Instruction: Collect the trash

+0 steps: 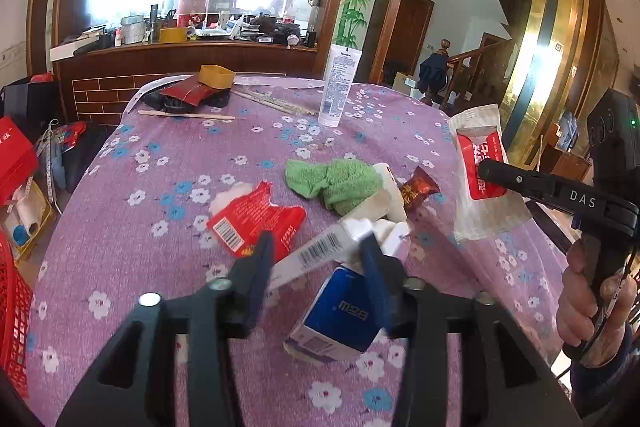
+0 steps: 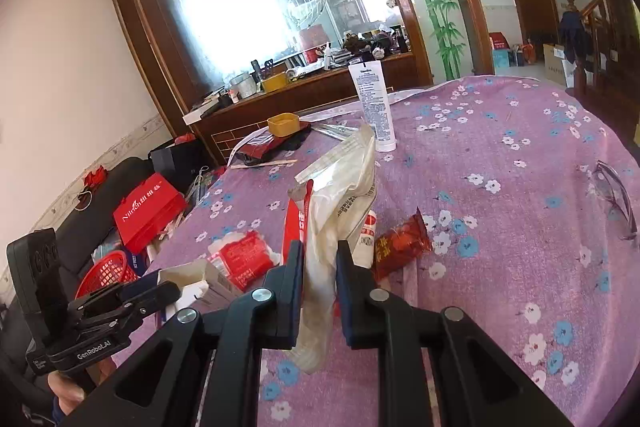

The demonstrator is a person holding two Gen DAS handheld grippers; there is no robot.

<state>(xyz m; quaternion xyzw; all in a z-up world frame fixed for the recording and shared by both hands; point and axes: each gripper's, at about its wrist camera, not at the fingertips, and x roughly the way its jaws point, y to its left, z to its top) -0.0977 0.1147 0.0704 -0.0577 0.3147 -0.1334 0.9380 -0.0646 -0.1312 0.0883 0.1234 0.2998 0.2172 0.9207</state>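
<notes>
Both grippers: right gripper (image 2: 319, 259) pinches one plastic wrapper (image 2: 340, 203); left gripper (image 1: 316, 259) spread.

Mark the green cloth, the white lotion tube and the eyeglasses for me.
green cloth (image 1: 332, 181), left wrist view, middle of the crumpled fabric.
white lotion tube (image 2: 374, 103), right wrist view, printed label on its body.
eyeglasses (image 2: 614, 197), right wrist view, on the lens.

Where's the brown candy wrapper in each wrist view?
Left wrist: brown candy wrapper lies right of centre, just right of the green cloth and white box.
Right wrist: it lies just right of centre, beside the right gripper's right finger, on the purple cloth.
Shared landmark: the upright white tube at the table's far side.
</notes>
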